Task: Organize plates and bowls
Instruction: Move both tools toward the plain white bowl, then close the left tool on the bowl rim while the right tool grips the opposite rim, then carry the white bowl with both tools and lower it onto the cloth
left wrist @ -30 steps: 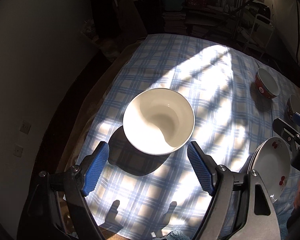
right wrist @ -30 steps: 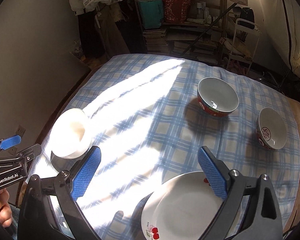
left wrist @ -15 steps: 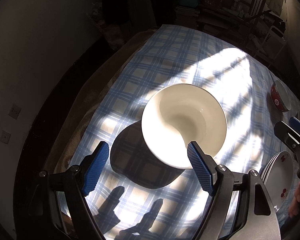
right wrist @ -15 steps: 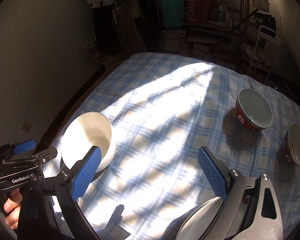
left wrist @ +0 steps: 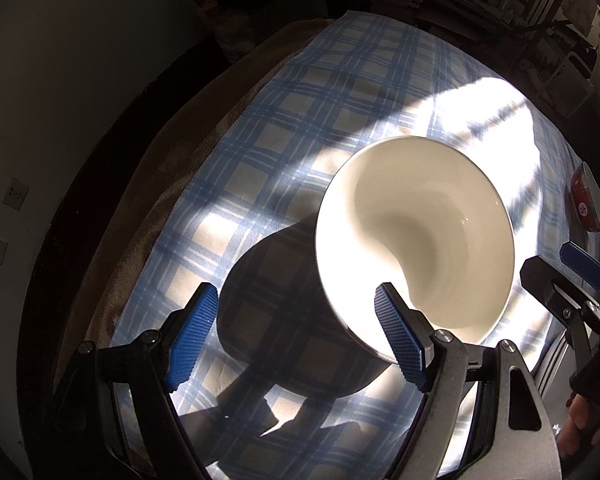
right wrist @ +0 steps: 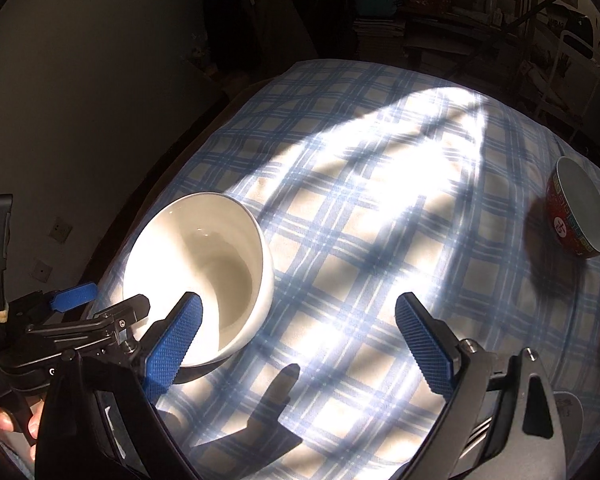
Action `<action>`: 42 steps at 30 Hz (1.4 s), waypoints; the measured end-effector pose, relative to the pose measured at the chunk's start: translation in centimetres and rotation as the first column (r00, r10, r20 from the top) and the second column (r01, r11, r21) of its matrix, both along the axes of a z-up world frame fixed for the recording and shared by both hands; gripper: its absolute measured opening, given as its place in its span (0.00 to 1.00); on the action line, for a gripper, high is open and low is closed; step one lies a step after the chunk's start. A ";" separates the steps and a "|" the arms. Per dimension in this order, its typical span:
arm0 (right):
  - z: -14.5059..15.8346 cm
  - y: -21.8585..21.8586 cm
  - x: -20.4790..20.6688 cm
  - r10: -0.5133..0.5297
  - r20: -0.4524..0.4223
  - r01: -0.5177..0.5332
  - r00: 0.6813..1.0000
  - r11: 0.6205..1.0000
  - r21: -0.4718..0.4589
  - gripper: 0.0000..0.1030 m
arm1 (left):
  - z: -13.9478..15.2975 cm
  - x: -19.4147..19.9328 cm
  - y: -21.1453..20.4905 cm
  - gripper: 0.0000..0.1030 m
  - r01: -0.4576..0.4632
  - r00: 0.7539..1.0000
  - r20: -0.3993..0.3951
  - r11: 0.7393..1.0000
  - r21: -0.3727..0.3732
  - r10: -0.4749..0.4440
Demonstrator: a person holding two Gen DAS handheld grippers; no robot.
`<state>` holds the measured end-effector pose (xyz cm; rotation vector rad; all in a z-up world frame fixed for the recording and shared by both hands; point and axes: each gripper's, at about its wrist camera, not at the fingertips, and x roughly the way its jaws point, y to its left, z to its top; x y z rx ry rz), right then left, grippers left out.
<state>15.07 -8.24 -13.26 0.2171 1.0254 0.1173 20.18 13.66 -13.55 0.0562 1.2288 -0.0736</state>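
Here the left gripper [left wrist: 300,336], wide open and empty, straddled the near rim of the white bowl [left wrist: 416,236] at centre right; closing squarely should prevent slipping.

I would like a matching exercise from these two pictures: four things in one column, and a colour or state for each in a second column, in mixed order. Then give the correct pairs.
Things:
1. large bowl
2. small bowl
3. tablecloth
4. left gripper

Descriptions:
A. blue and white checks
B. red patterned outside, white inside
C. plain white, in sunlight
D. open, one blue pad in front of the large bowl's rim

Pairs: 1-C, 2-B, 3-A, 4-D
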 end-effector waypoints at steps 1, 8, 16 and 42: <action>-0.2 0.3 0.3 0.004 -0.005 -0.004 1.000 1.000 -0.001 0.98 | -0.2 0.1 0.0 0.77 -0.001 1.000 0.000 1.000 0.004 0.001; -2.1 1.3 2.1 0.010 -0.074 -0.009 0.997 1.000 0.015 0.73 | -1.1 0.8 0.1 0.46 -0.017 1.000 -0.018 0.999 -0.043 0.016; -4.9 0.7 2.8 -0.023 -0.159 0.048 0.987 0.987 0.154 0.53 | -2.8 1.3 0.5 0.22 -0.040 0.996 -0.080 0.992 -0.116 0.031; -0.4 -0.7 -0.4 0.047 -0.091 -0.041 0.995 0.997 0.070 0.15 | 0.8 -1.8 -4.5 0.12 0.070 0.995 -0.059 0.982 -0.174 -0.082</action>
